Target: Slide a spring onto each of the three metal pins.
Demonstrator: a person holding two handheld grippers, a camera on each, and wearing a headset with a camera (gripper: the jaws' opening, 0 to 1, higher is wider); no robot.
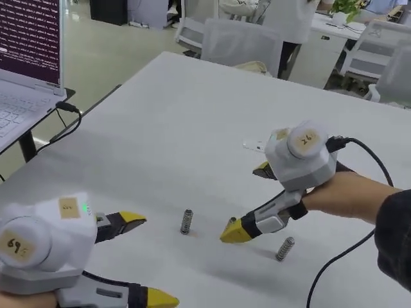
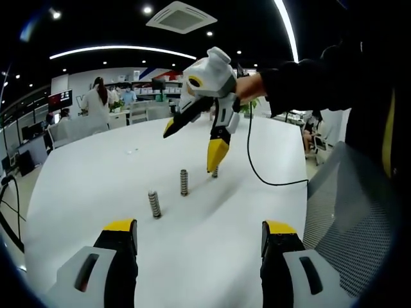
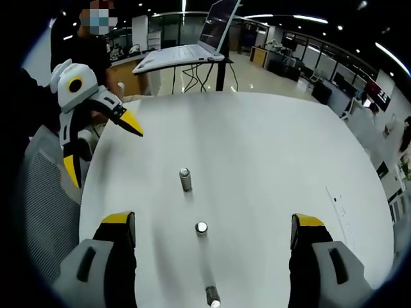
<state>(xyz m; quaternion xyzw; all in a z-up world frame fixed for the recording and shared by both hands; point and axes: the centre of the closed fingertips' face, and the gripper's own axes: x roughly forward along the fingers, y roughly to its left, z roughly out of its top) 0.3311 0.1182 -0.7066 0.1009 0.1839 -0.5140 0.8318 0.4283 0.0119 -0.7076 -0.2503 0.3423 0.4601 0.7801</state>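
Observation:
Three upright pins stand in a row on the white table [image 1: 192,115]. A coiled spring [image 1: 186,221] shows on the left one and a spring [image 1: 285,249] on the right one. The middle pin [image 1: 232,222] sits just behind the lower jaw tip of my right gripper [image 1: 247,202], which hovers open above the row. My left gripper [image 1: 146,259] is open at the bottom left, short of the row and holding nothing. In the left gripper view the near spring [image 2: 154,204] and the middle spring [image 2: 183,182] stand ahead of my left gripper [image 2: 199,231]. My right gripper [image 3: 212,221] looks down on the round pin top [image 3: 201,227].
An open laptop [image 1: 26,64] on a stand sits at the far left with a black cable [image 1: 67,122] trailing to the table edge. A small clear piece [image 1: 253,146] lies behind the right gripper. Office chairs [image 1: 237,42] and people stand beyond the far edge.

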